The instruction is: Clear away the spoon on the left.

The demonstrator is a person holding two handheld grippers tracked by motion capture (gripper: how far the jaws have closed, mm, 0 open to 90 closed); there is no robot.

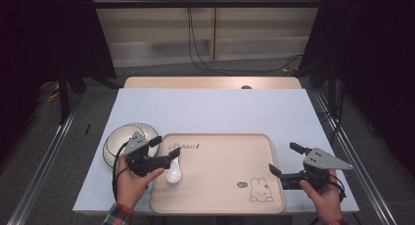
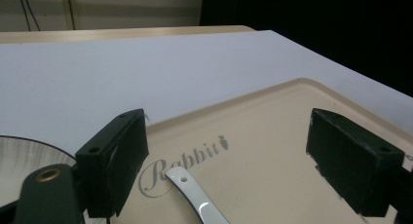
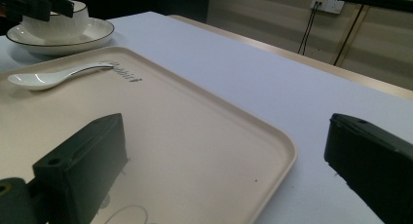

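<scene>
High view: the left gripper (image 1: pixel 166 150) hangs over the spoon (image 1: pixel 174 172), jaws spread, at the tray's (image 1: pixel 220 205) left edge.

Left gripper view: nothing is pinched; lift straight clear.

Right gripper view: the right gripper (image 3: pixel 219 170), jaws spread, waits by the tray's right rim.

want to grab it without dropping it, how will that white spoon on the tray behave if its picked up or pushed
The white spoon looks glazed and glossy, so it is probably stiff, slippery and chippable. It lies flat on the smooth beige tray, so a push would likely make it slide or spin rather than roll. Its thin handle may pivot between the fingers.
</scene>
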